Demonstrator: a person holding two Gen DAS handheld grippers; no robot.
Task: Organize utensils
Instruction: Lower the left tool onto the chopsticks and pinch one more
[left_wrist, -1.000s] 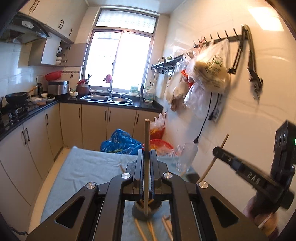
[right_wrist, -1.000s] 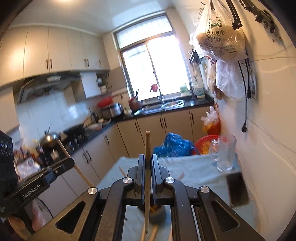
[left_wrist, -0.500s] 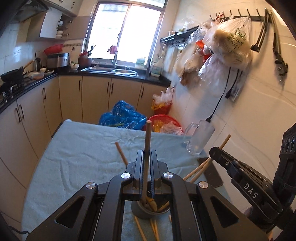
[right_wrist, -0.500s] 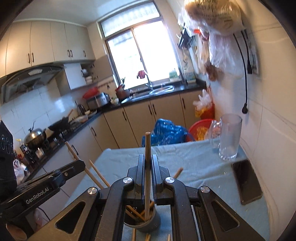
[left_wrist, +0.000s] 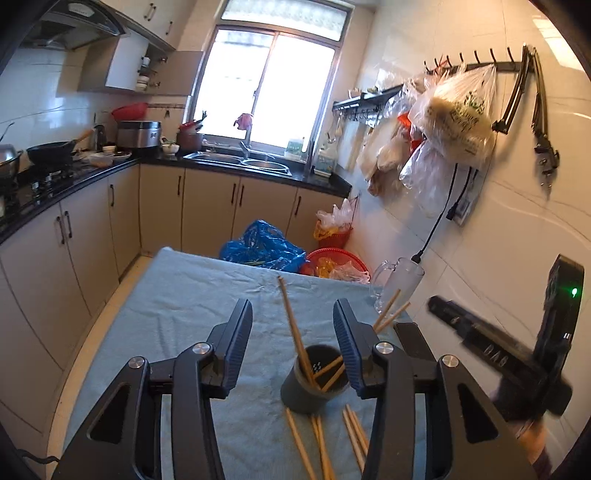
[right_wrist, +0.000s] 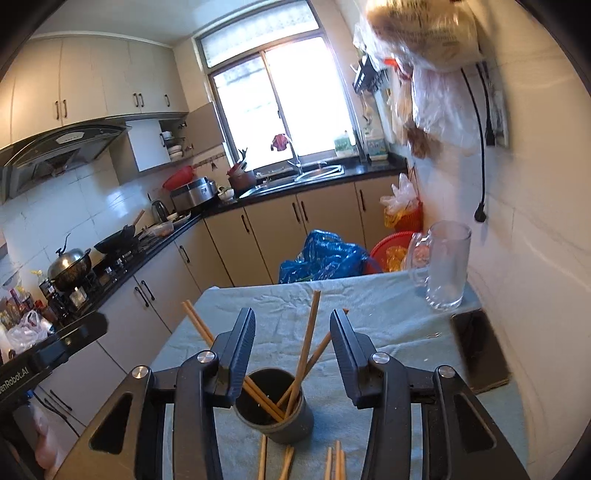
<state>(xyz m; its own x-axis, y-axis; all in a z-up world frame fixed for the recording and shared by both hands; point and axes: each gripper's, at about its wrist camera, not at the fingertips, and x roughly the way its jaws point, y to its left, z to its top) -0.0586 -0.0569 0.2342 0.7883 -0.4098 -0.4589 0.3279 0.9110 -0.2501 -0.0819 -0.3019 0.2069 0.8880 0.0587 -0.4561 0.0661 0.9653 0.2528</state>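
Both the left gripper (left_wrist: 292, 334) and right gripper (right_wrist: 292, 343) are spreading above the cup (right_wrist: 274, 406), chopsticks (right_wrist: 304, 350) apparently just dropped inside. Next, fetch loose chopsticks (left_wrist: 325, 443) lying before the cup.

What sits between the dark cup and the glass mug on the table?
Only bare blue cloth between the dark cup and glass mug, shown in the right wrist view.

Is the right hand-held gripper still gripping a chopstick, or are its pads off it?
Apart. The right wrist view shows the right hand-held gripper opening, bare gaps either side of the chopstick, which leans in the cup.
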